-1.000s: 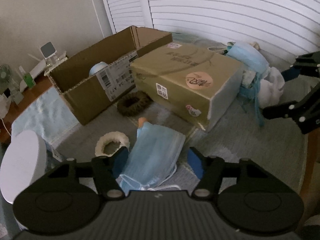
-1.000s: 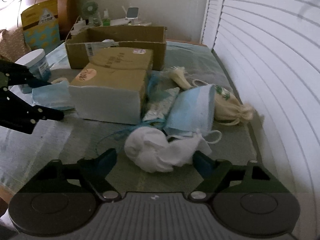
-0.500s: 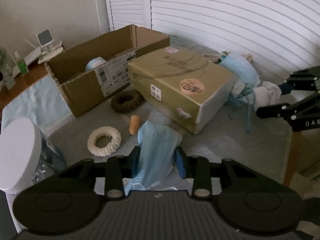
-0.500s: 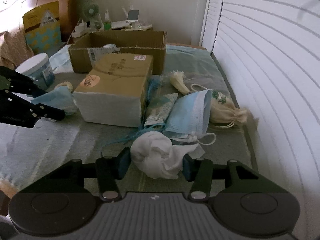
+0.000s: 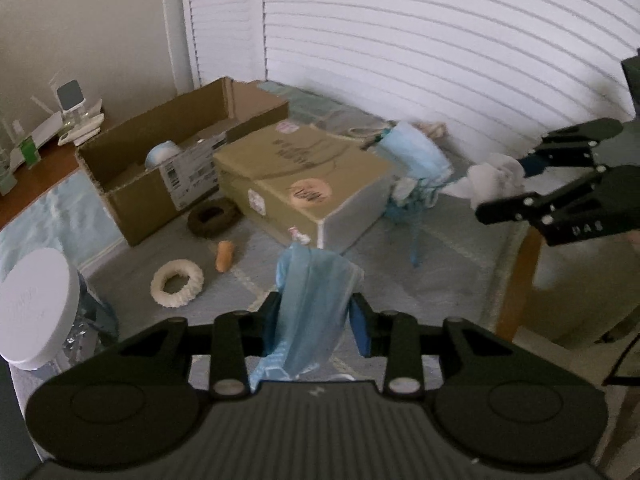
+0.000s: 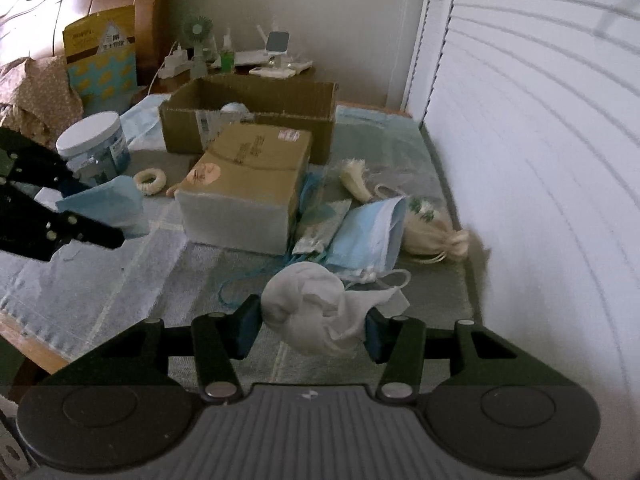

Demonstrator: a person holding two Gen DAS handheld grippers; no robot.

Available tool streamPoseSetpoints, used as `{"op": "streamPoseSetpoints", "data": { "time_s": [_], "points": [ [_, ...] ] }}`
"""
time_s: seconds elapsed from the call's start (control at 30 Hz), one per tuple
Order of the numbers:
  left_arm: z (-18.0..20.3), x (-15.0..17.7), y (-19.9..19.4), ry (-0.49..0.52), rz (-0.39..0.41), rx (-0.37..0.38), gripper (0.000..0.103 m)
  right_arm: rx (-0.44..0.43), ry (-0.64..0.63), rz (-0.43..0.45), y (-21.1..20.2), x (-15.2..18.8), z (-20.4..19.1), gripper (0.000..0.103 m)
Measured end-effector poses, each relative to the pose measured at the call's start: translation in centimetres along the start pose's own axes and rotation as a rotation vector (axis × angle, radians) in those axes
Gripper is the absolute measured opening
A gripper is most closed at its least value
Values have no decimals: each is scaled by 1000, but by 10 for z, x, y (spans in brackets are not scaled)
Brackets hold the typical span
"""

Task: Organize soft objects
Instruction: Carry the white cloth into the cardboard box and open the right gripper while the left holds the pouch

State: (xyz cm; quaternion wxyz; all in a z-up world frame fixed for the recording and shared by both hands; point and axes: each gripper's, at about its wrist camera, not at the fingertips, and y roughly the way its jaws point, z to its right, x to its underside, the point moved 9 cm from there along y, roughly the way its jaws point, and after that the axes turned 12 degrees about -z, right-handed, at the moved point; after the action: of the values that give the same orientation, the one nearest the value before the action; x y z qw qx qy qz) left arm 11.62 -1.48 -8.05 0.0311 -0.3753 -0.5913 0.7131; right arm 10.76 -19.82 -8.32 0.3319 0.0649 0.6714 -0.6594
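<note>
Holding: both hand-held grippers loaded, each lifted clear of the bed.
Left hand-held gripper (image 5: 314, 322): pinching a blue face mask (image 5: 312, 300); mask hangs bunched between the pads, tail drooping below them.
Right hand-held gripper (image 6: 312, 326): pinching a white cloth wad (image 6: 316, 304); loose flap spills out toward the right finger.
Handling: both items light, limp, zero stiffness. They fold and drape, no breakage risk. Likely slip risk only if grabbed by one thin layer.
Grip point: mid-body, several layers bunched. Avoid the mask's ear loops, they would probably stretch and swing.
Likely target: open cardboard box (image 5: 160, 160) at the back, judged as the bin since one pale rounded item (image 5: 162, 152) already sits inside.
Obstacle: sealed carton (image 5: 296, 184) sits just in front of the open box, so the carry goes over it.
Left on bed: white scrunchie (image 5: 178, 282), brown scrunchie (image 5: 214, 218), small orange piece (image 5: 224, 255), second blue mask (image 6: 368, 232), drawstring pouch (image 6: 430, 228), cream tassel (image 6: 354, 180).
Progress: early, most soft items not yet boxed.
</note>
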Motion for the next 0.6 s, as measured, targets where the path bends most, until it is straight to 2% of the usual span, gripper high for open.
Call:
{"op": "streamPoseSetpoints", "data": {
  "time_s": [0.23, 0.6],
  "points": [
    [7, 0, -17, -5, 45, 4, 35, -35, 1, 72, -23, -23, -2, 56],
    [-9, 0, -30, -70, 101, -44, 35, -80, -81, 160, -12, -107, -20, 57]
  ]
}}
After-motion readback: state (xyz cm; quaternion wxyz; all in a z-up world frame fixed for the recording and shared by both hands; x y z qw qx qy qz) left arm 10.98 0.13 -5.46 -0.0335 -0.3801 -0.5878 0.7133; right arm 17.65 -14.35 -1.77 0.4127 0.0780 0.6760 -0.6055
